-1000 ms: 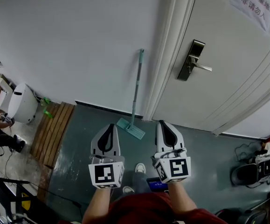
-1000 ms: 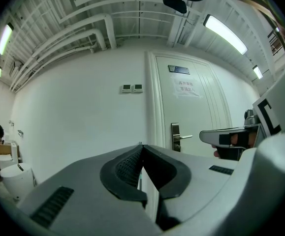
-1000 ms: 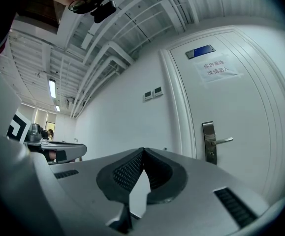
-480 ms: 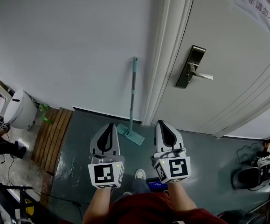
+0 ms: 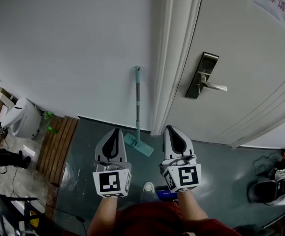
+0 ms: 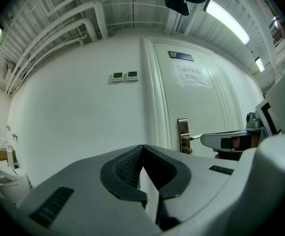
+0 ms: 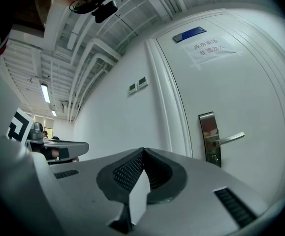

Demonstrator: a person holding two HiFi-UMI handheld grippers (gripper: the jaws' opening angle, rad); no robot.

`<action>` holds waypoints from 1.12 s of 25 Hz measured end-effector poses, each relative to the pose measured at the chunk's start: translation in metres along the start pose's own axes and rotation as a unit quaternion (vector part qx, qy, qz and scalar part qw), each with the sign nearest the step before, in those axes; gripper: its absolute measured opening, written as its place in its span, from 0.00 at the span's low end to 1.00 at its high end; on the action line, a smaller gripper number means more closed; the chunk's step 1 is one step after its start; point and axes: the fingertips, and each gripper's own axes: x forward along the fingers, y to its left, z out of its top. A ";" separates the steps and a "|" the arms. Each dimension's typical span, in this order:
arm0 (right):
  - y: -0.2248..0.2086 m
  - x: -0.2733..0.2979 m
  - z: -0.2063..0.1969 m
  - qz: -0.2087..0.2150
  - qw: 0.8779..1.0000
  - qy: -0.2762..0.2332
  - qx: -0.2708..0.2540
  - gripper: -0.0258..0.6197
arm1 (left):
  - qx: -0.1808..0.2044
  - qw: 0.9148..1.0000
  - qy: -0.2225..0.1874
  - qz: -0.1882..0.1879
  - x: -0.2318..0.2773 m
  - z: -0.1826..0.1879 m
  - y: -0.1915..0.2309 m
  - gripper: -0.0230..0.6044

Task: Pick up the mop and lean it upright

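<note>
A mop (image 5: 137, 107) with a teal-and-grey handle stands upright against the white wall beside the door frame, its flat teal head (image 5: 138, 144) on the grey floor. Both grippers hang side by side in front of it, apart from it. My left gripper (image 5: 114, 132) is shut with nothing in it; its tips meet in the left gripper view (image 6: 142, 147). My right gripper (image 5: 173, 130) is also shut and empty, its tips touching in the right gripper view (image 7: 143, 150). The mop is hidden in both gripper views.
A white door (image 5: 240, 68) with a metal lever handle (image 5: 204, 80) and a paper notice (image 5: 275, 4) is at right. A wooden slatted mat (image 5: 57, 146) and a white bin (image 5: 21, 119) lie at left. Bags and cables (image 5: 280, 178) sit at the far right.
The head view has tilted up and drifted a little, so the mop and door sit lower in the frame. Both grippers stay shut and level; the mop has not moved.
</note>
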 end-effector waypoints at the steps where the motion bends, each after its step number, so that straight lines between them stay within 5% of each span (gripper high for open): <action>1: -0.004 0.003 -0.001 0.002 1.000 0.000 0.001 0.07 | 0.001 1.000 0.000 0.002 0.004 0.000 -0.001 0.06; 10: -0.025 0.027 0.009 0.014 1.000 -0.009 -0.004 0.07 | 0.005 1.000 -0.006 0.013 0.031 0.005 -0.004 0.06; 28: -0.025 0.094 -0.002 -0.014 1.000 0.005 -0.021 0.07 | -0.017 0.999 -0.012 -0.033 0.105 -0.004 0.027 0.06</action>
